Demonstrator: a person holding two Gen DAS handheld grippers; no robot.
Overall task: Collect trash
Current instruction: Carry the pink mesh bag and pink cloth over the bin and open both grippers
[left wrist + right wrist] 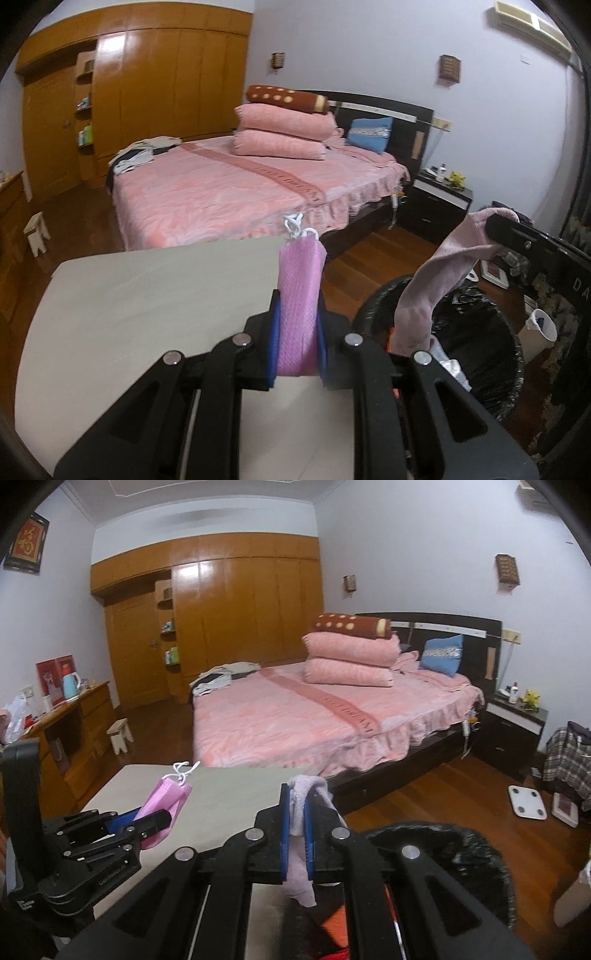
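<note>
Clamped between the blue pads of the left gripper (298, 334): a pink face mask (298, 295), upright, white ear loops at its top, above the pale table (147, 295). Pinched tight in the right gripper (296, 830): a pale pink cloth (300, 849), its loose end dangling over the black-lined trash bin (480, 332) beside the table.
</note>
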